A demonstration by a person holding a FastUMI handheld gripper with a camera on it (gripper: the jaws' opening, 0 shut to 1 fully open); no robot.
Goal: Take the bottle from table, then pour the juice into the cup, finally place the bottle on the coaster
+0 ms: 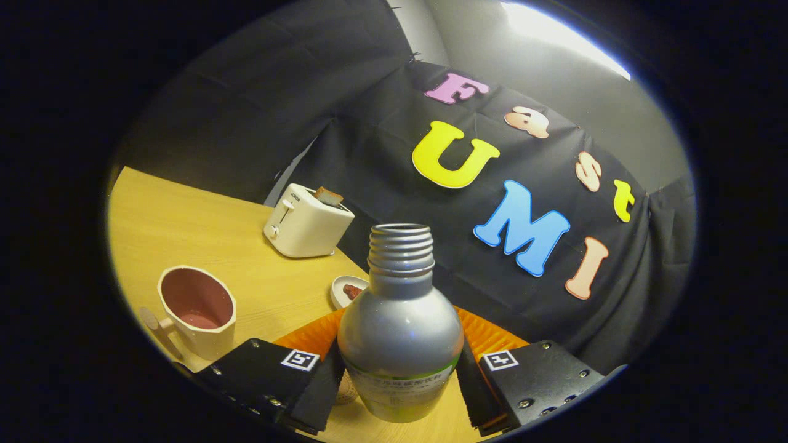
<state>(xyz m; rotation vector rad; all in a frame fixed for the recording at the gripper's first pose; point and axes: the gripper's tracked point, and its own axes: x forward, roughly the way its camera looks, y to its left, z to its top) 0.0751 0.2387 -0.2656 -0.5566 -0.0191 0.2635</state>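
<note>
The silver bottle (400, 332) stood upright right between the fingers, cap off, threaded neck bare and open at the top! The gripper (400, 384) had it pinched, one finger pressed to each flank of the lower body, across the label band, jaws parted only as wide as the bottle itself. Whether the bottle's base touched the wooden table (203, 240) or hung just above it, I couldn't tell; the base sat too low between the fingers.

Straight behind the bottle spread the orange ribbed coaster (492, 335), peeking out on both sides of its shoulders. To the left of the bottle, beside the left finger, was the cream cup (198, 311), upright, handle turned away from the bottle, with pink inside and a little reddish liquid at the bottom. Just beyond the bottle's left shoulder sat a small white dish (348, 289) with something reddish in it. Further back from the bottle on that same side stood a cream toaster (306, 223), a slice of toast (329, 196) poking out of its slot.
</note>
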